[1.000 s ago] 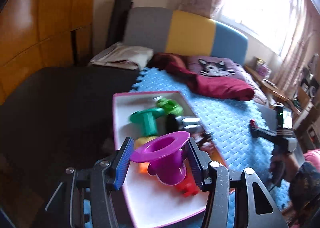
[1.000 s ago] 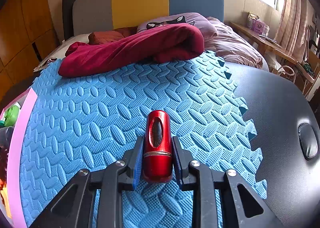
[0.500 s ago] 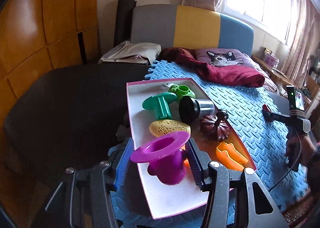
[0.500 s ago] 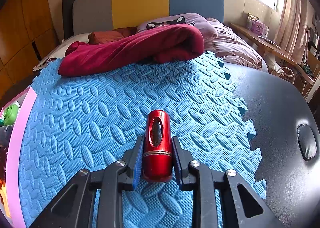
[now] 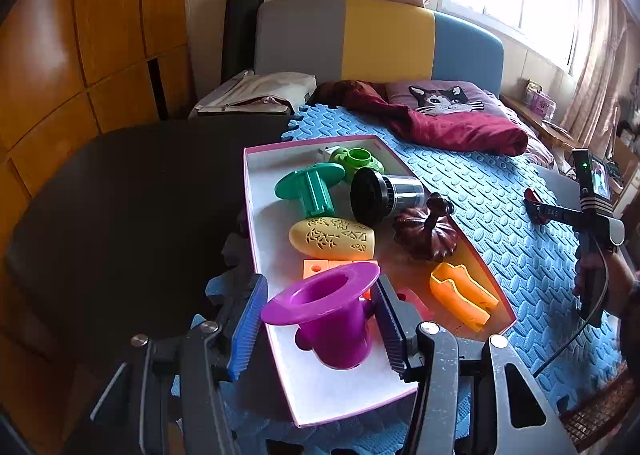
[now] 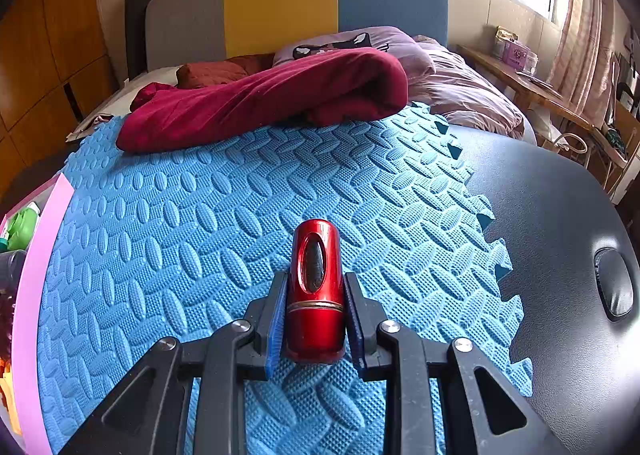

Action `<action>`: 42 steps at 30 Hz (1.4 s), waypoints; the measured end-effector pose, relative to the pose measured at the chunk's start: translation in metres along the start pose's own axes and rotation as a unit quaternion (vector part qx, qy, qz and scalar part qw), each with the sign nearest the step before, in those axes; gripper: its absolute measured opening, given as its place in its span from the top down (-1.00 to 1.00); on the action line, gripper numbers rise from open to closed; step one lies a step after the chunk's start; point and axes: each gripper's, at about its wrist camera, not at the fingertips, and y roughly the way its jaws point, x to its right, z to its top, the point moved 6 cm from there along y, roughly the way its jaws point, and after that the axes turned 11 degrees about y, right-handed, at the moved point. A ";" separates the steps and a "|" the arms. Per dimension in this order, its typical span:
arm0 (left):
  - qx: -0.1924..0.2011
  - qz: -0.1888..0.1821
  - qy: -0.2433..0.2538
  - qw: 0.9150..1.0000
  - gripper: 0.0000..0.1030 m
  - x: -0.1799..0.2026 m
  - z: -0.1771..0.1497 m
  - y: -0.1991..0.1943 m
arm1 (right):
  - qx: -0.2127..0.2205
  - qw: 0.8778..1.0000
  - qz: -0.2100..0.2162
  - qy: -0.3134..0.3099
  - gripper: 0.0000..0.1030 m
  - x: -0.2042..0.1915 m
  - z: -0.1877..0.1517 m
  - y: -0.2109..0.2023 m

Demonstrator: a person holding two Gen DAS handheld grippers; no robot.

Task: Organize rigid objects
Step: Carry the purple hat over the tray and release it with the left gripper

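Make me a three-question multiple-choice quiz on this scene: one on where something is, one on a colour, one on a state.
1. Where is the yellow perforated egg? A in the pink-rimmed tray; B on the pillow; C on the floor.
2. What colour is the cylinder in the right gripper? A green; B red; C white.
3. The left gripper is: A empty; B out of view; C closed on the purple funnel.
Answers: 1 A, it lies among the tray's toys. 2 B, glossy red. 3 C, fingers hold it.
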 end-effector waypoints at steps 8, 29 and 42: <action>-0.005 -0.010 -0.010 1.000 -0.05 -0.003 -0.004 0.000 | 0.001 1.000 -0.001 -0.001 0.49 0.000 0.000 0.000; -0.016 -0.107 -0.067 0.992 -0.05 -0.014 -0.018 0.008 | 0.003 1.000 -0.003 -0.004 0.50 -0.001 0.000 0.000; -0.053 -0.098 -0.028 0.993 -0.05 0.009 -0.018 0.045 | 0.004 1.000 -0.006 -0.008 0.50 -0.002 0.000 0.000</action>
